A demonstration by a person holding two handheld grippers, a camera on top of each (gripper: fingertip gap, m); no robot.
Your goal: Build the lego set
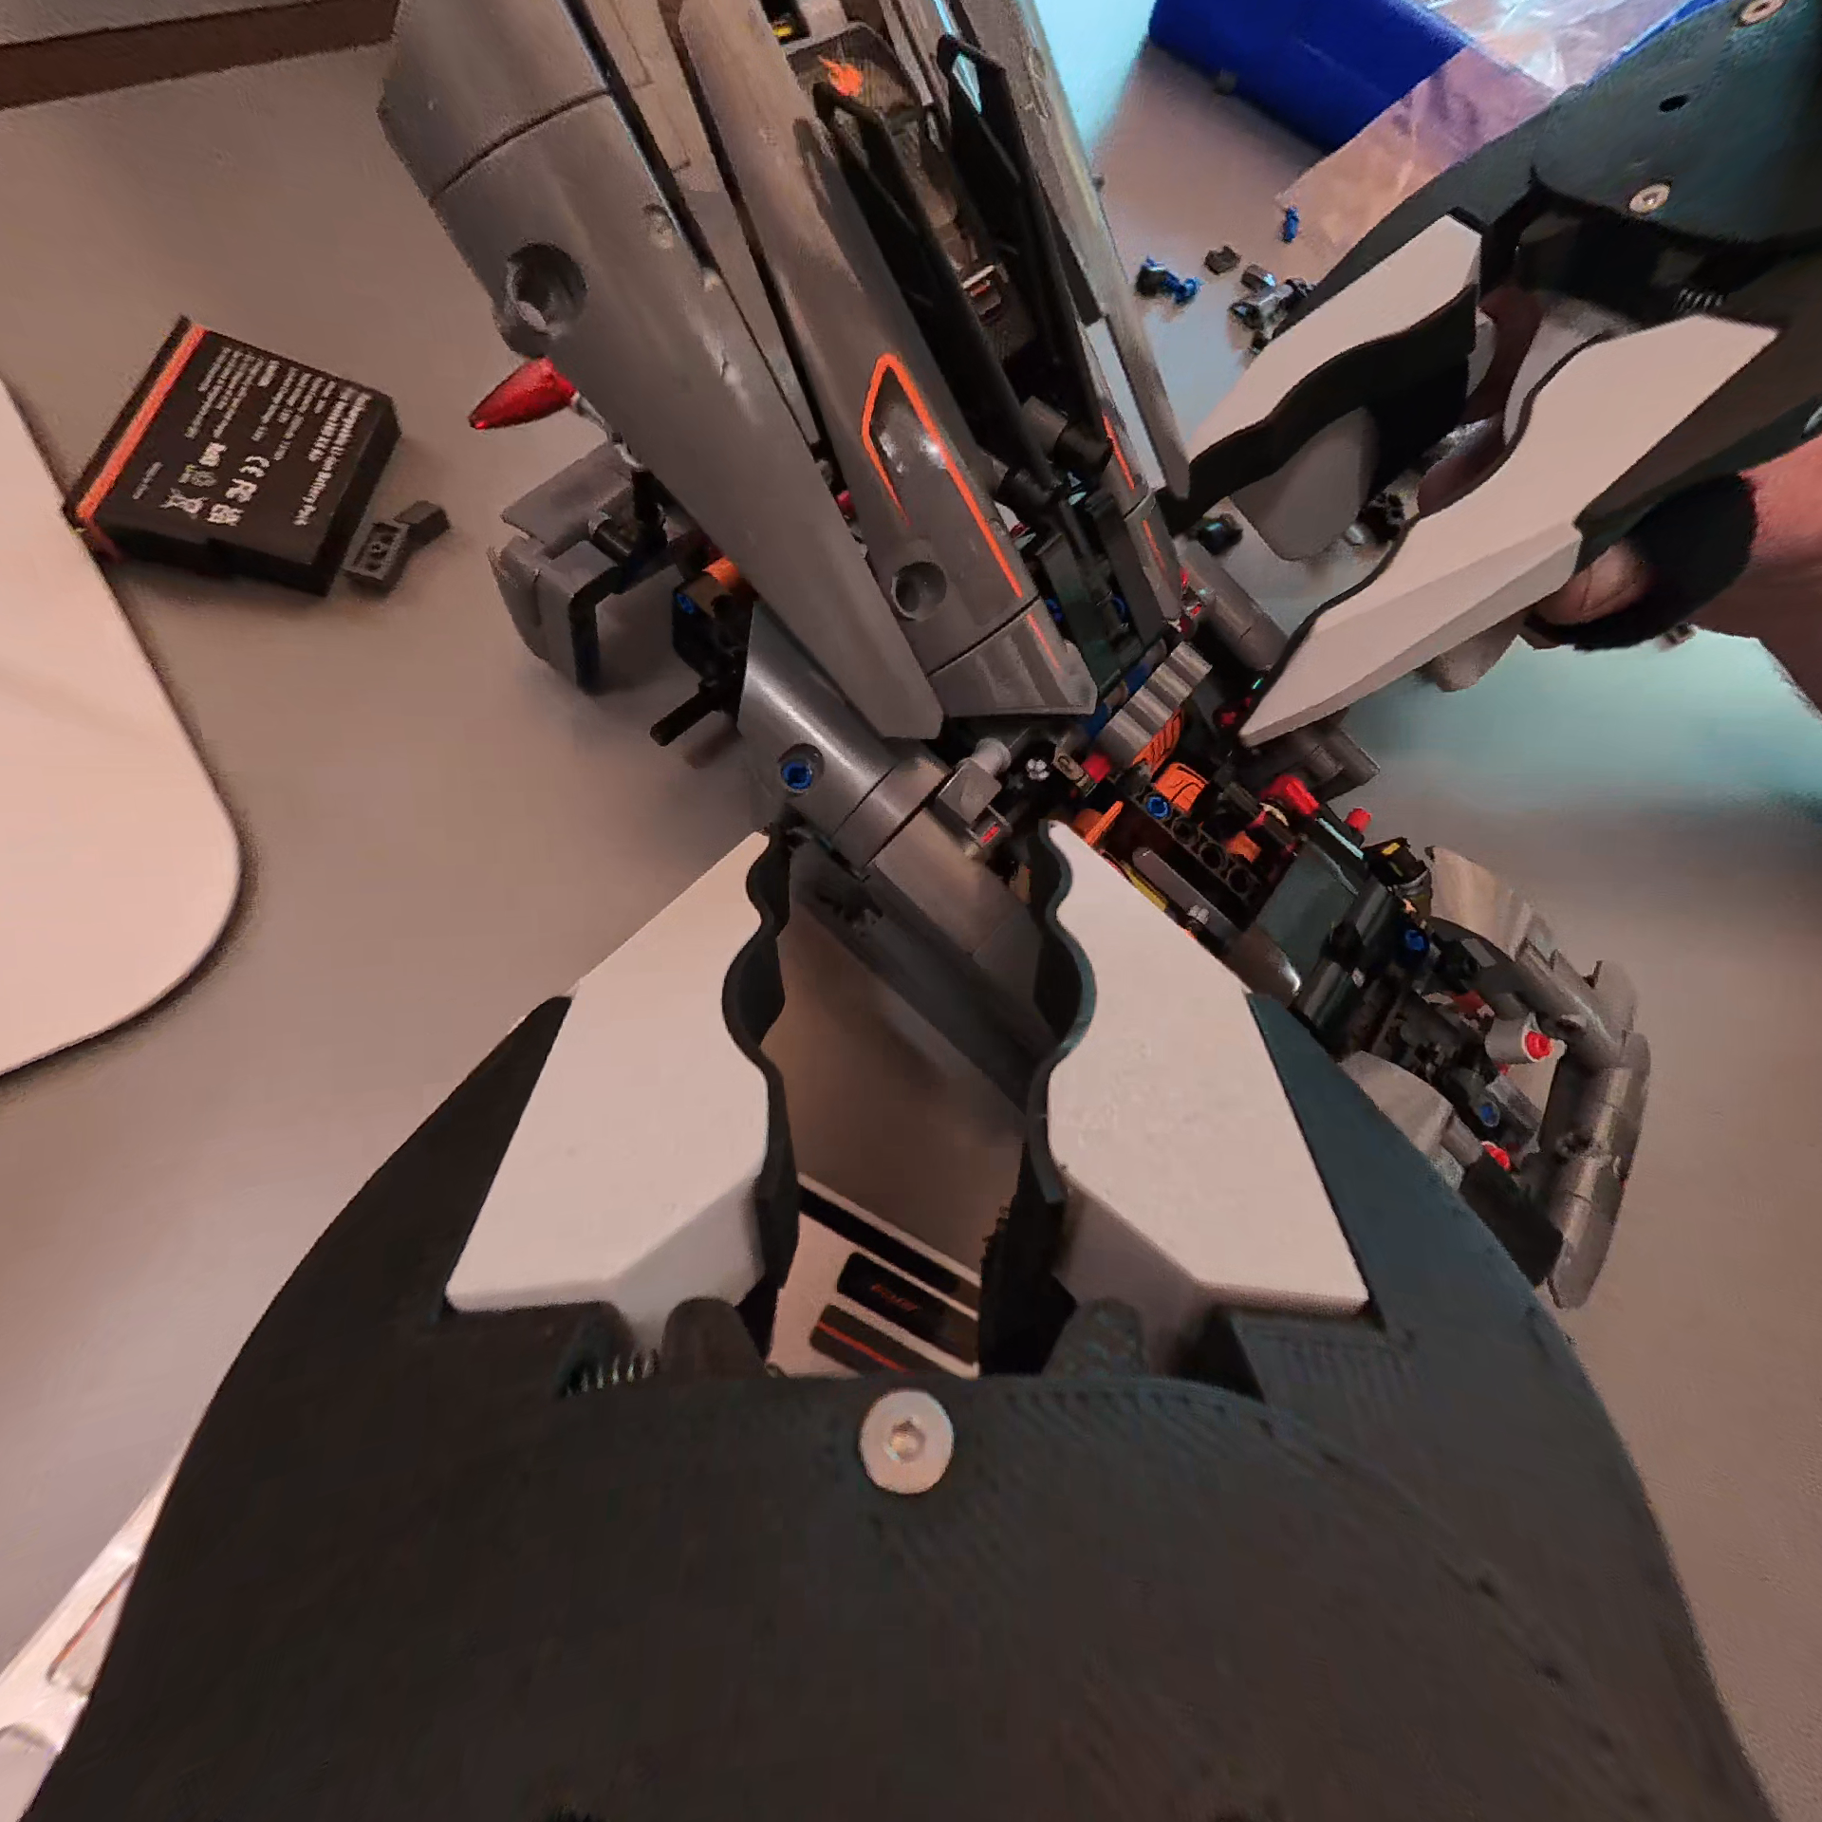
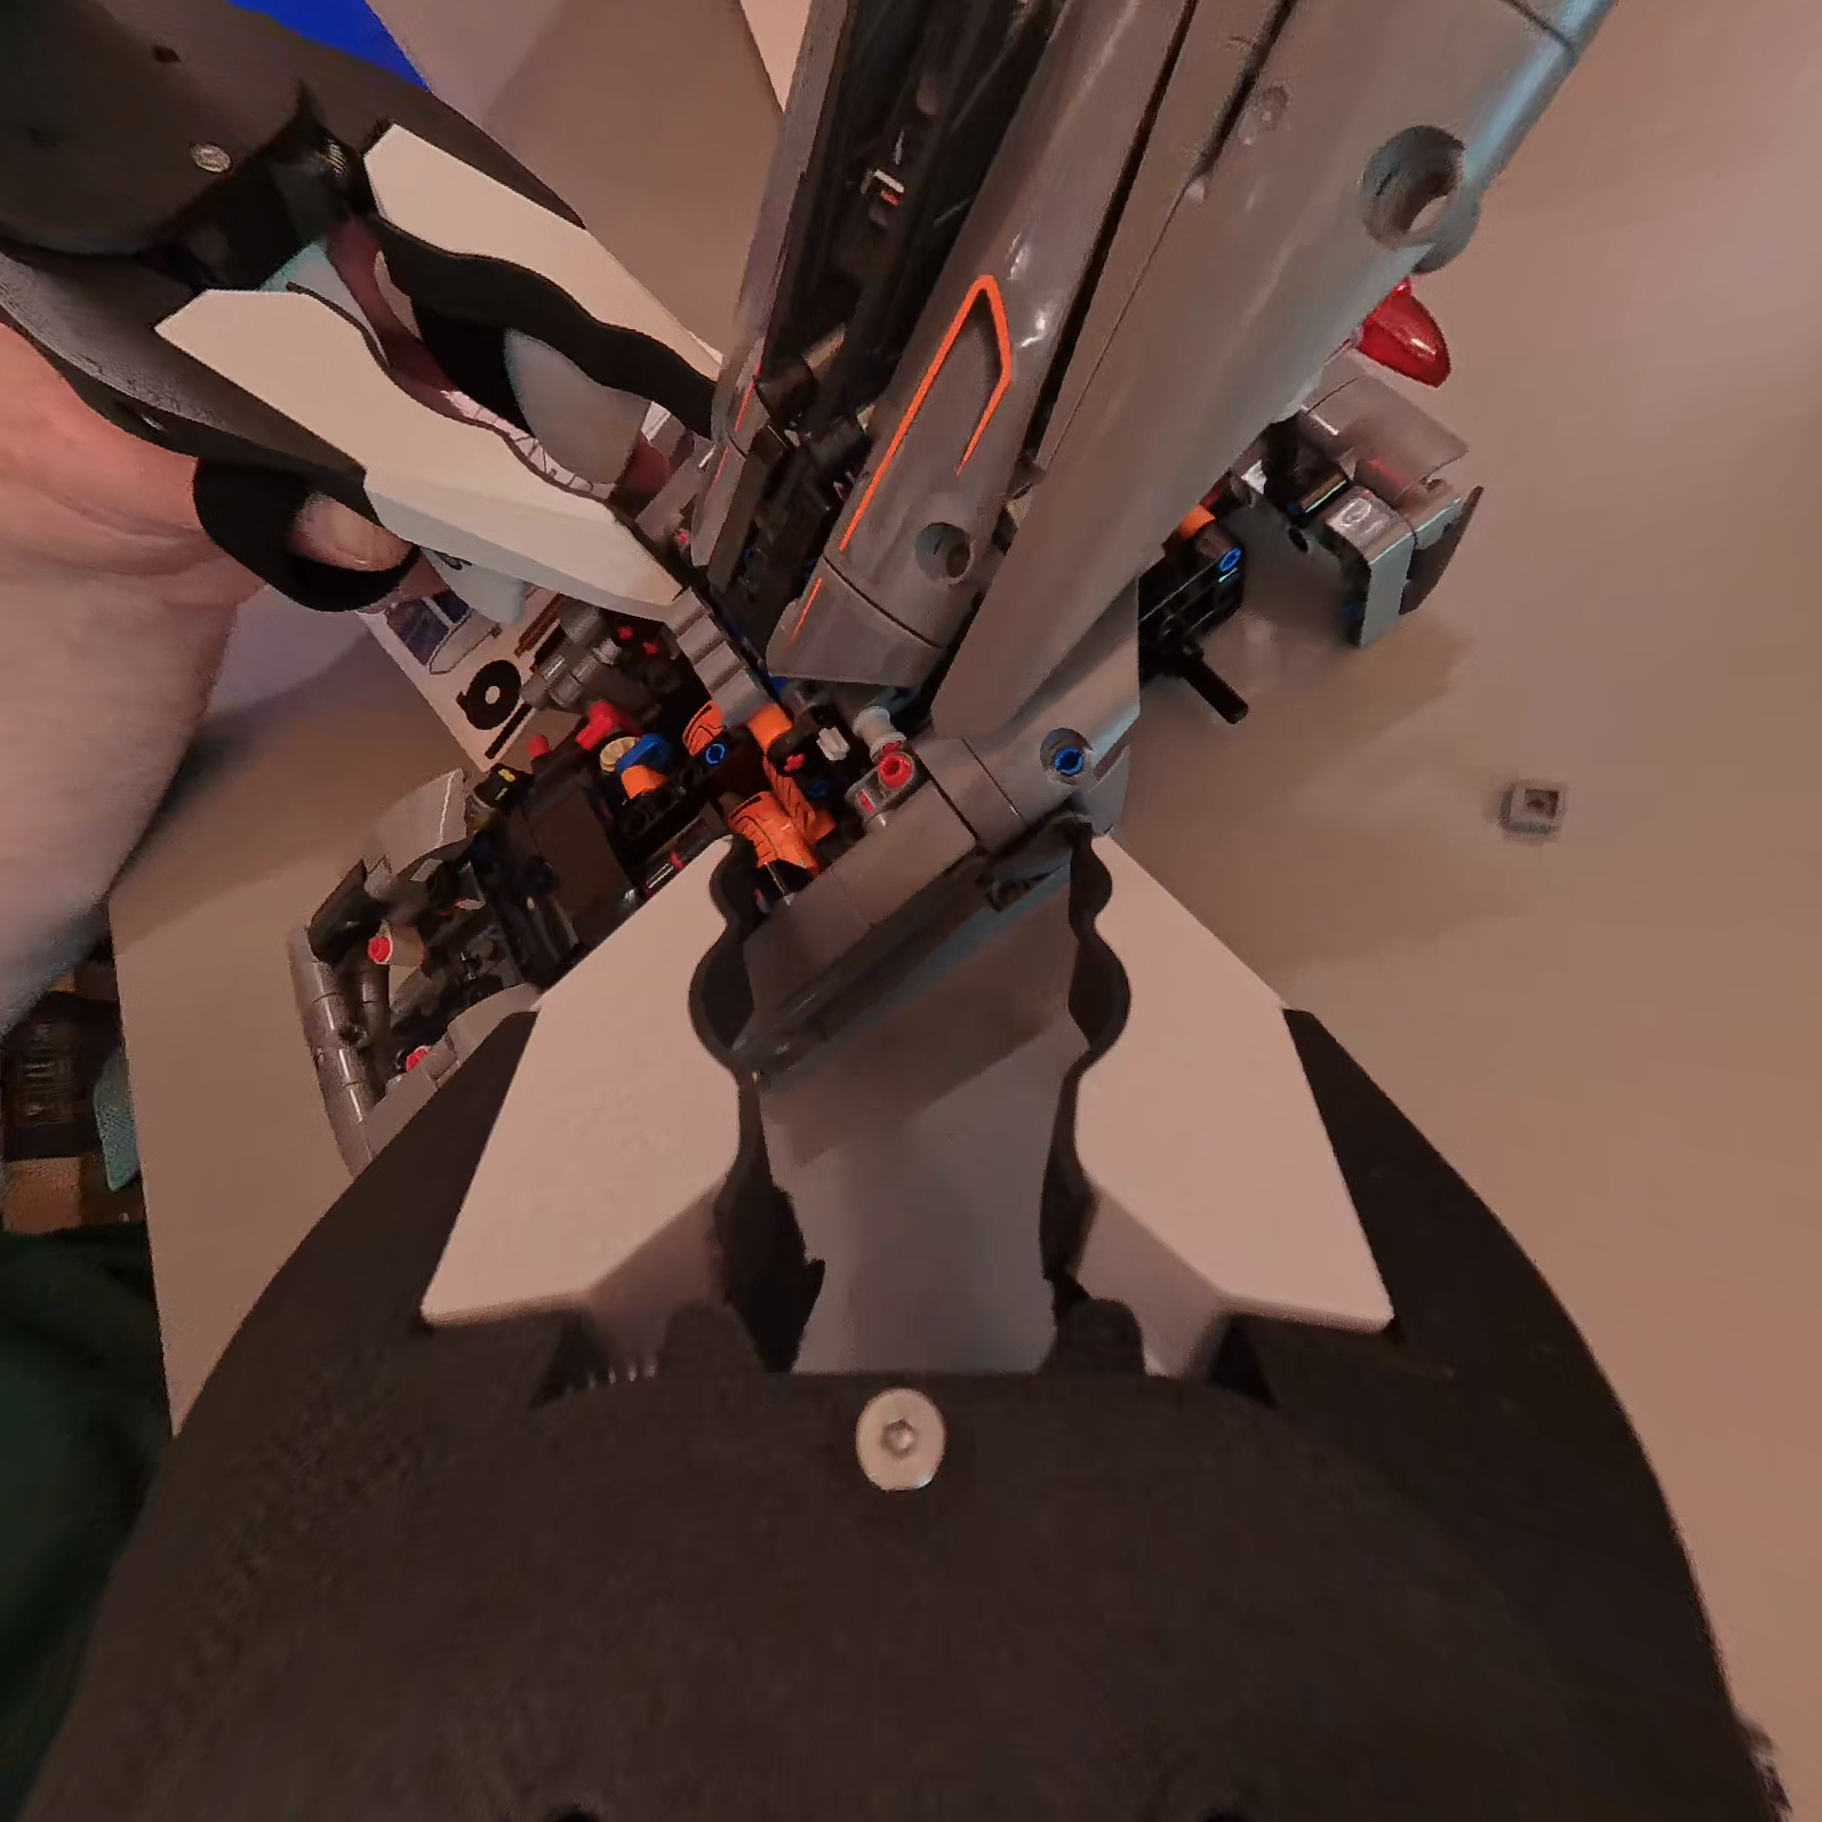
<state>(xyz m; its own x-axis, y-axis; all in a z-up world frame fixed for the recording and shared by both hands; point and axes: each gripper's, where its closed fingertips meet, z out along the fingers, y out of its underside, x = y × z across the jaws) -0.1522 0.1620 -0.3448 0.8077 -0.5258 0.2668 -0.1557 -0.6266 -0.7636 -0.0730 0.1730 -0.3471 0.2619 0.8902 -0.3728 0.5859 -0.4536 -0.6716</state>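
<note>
A large grey lego model (image 1: pixel 690 345) with orange trim and black beams stands tilted on the table, its core of red, blue and orange pins showing. It also fills the right wrist view (image 2: pixel 1085 345). My left gripper (image 1: pixel 917 848) is shut on a grey panel at the model's lower end, next to a blue pin (image 1: pixel 799 771). My right gripper (image 2: pixel 902 853) is shut on a matching grey panel on the other side. Each gripper also shows in the other's view, held by a hand in a black fingerless glove: the right one (image 1: pixel 1223 601), the left one (image 2: pixel 680 493).
A black battery pack (image 1: pixel 237 454) and a small dark lego piece (image 1: pixel 389 537) lie on the grey table (image 1: pixel 296 887) at the left. Loose pieces (image 1: pixel 1223 281), a blue bin (image 1: pixel 1311 49) and a plastic bag (image 1: pixel 1459 128) are at the back right. A small grey piece (image 2: pixel 1531 806) lies alone. The small grey piece (image 2: pixel 1531 806) lies some 8 cm from my right tips, 15 cm from my left tips.
</note>
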